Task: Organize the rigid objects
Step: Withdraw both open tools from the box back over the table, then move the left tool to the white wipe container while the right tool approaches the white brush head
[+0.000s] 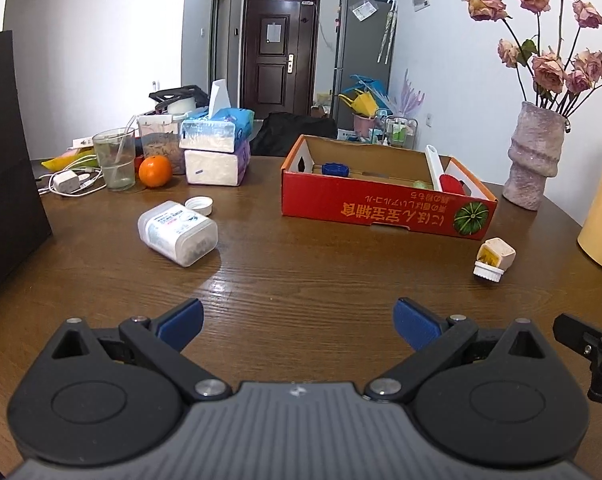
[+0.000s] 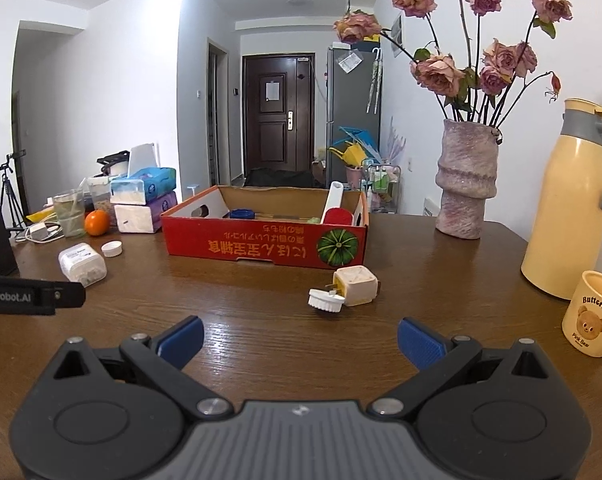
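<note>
Cream square bottle (image 2: 355, 285) on its side, white cap (image 2: 325, 300) attached.

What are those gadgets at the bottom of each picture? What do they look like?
They are two matching handheld grippers. The left gripper and right gripper each have a ribbed grey body, two round black discs, black linkage arms with silver pins, and two ribbed blue finger pads. The right wrist view shows white "GenRobot.AI" lettering on the left one's black side. No hands, sleeves or cables show.

Vase (image 2: 465, 184) of dried roses (image 2: 441, 70) beside yellow thermos (image 2: 565, 216); Butterbear mug (image 2: 589, 314) near it. Orange (image 1: 155, 171), glass (image 1: 115, 160), stacked tissue packs (image 1: 215, 148) far left.
</note>
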A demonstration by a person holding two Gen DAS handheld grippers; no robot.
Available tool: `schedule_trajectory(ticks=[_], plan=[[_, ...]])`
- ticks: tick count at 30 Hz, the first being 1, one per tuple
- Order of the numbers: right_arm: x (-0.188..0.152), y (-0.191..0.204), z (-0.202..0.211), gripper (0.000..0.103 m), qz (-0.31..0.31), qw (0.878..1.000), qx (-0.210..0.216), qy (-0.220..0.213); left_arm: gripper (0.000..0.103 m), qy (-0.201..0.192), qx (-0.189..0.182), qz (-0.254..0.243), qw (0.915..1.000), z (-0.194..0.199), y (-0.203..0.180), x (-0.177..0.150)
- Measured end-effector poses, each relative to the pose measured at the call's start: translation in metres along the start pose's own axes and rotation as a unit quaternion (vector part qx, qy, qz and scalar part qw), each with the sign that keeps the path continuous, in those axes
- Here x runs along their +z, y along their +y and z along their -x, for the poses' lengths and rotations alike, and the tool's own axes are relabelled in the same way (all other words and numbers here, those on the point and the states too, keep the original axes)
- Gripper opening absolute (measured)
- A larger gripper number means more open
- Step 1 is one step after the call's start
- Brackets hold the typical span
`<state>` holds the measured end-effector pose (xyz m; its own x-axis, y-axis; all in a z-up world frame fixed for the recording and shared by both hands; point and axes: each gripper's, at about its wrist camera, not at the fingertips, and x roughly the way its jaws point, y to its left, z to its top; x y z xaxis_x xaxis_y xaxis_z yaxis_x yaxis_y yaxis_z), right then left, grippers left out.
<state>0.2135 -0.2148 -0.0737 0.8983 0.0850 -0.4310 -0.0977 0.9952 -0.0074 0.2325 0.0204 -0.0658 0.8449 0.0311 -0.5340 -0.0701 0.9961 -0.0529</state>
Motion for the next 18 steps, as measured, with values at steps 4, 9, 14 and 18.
schedule_trajectory(ticks=[4, 9, 14, 18], plan=[[-0.001, 0.004, -0.004, 0.103, 0.007, 1.0, -0.006, 0.003, 0.103, 0.0, 0.005, 0.001, 1.0, -0.002, 0.005, 0.001], [-0.002, 0.004, -0.009, 0.103, 0.004, 1.0, -0.008, 0.004, 0.103, -0.001, 0.008, -0.005, 1.0, -0.004, 0.009, 0.0], [-0.004, 0.006, -0.014, 0.103, 0.004, 1.0, -0.009, 0.01, 0.103, -0.003, 0.016, -0.009, 0.9998, -0.012, 0.02, 0.002], [-0.003, 0.006, -0.017, 0.103, 0.005, 1.0, -0.009, 0.011, 0.103, -0.005, 0.03, -0.024, 0.9993, -0.022, 0.033, 0.003]])
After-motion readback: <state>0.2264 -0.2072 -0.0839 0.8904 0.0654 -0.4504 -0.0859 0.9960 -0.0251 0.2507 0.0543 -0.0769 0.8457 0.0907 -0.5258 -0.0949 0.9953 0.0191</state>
